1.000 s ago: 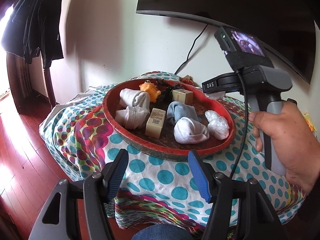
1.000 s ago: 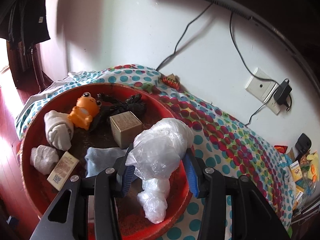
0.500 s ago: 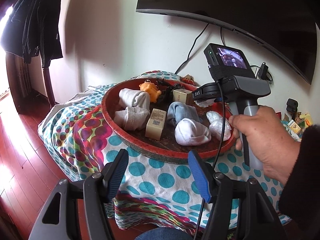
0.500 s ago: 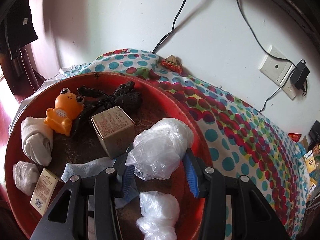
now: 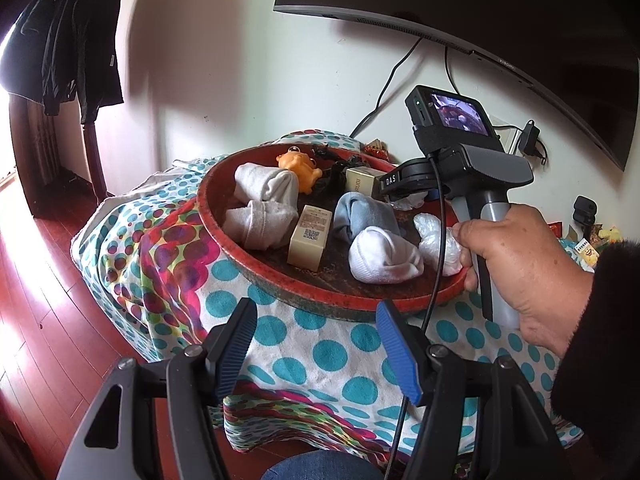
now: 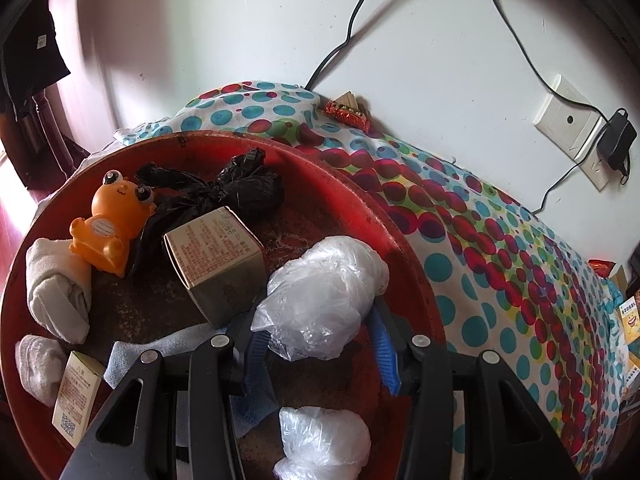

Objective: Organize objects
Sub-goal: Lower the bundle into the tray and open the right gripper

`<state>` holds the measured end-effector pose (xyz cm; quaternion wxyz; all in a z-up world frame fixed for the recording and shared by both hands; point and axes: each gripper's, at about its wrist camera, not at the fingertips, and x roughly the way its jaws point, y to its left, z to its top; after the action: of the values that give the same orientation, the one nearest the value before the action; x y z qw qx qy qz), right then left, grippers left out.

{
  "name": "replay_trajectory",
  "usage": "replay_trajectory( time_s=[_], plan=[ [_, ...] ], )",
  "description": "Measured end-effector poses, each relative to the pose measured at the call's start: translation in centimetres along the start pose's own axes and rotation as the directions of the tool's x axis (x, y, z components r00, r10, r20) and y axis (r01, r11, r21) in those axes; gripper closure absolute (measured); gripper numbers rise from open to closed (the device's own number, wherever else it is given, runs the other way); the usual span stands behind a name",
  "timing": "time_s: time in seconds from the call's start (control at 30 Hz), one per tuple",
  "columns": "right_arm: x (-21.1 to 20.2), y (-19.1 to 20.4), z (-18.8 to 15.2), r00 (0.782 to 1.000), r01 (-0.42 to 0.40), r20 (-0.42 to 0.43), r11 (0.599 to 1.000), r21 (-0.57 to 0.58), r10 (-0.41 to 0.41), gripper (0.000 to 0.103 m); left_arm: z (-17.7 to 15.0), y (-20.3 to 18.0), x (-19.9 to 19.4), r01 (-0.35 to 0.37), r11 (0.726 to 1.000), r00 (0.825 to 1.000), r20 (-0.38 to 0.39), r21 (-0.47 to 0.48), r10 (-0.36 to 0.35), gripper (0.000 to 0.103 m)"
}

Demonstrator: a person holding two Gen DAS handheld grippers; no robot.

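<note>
Right gripper point(image 6: 316, 340) is low over the red tray point(image 6: 384, 216), jaws opening w/ the clear plastic bag point(image 6: 324, 296) between them. The far-side pad looks just off the bag, so grip seems to be letting go. The bag sits at the tray's right side, just right of the tan box point(image 6: 216, 256), w/ a 2nd plastic bundle point(image 6: 320, 440) nearer. To do it well: spread fully, then lift straight up so the film doesn't snag on a pad & drag out. Left gripper point(image 5: 316, 352) hangs spread & empty near the tray's near rim, over the dotted cloth point(image 5: 320, 356).
</note>
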<state>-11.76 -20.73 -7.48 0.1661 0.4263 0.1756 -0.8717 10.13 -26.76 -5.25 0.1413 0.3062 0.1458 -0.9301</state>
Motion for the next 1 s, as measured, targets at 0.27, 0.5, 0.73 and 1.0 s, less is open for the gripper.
replay_trajectory(
  time_s=[0.27,0.5,0.73,1.0],
  plan=[
    [-0.4,-0.1,0.0,1.000,-0.005,0.008,1.000,0.009,0.005,0.026,-0.1,-0.1,0.0,0.002,1.000,1.000,0.000,0.003,-0.002,0.039],
    [-1.4,0.2,-0.5,1.000,0.006,0.022,1.000,0.012,-0.006,0.019,0.0,-0.3,-0.2,-0.003,1.000,1.000,0.013,0.014,0.002,0.039],
    [-4.6,1.0,-1.5,0.994,0.040,0.105,0.999,-0.001,-0.040,0.009,0.1,-0.7,-0.9,-0.008,0.999,0.999,0.046,0.038,0.006,0.039],
    [-9.2,2.2,-4.5,0.984,0.060,0.170,0.998,-0.016,-0.056,0.003,0.7,-0.8,-2.4,-0.027,0.999,0.994,0.105,0.042,0.023,0.024]
  ],
)
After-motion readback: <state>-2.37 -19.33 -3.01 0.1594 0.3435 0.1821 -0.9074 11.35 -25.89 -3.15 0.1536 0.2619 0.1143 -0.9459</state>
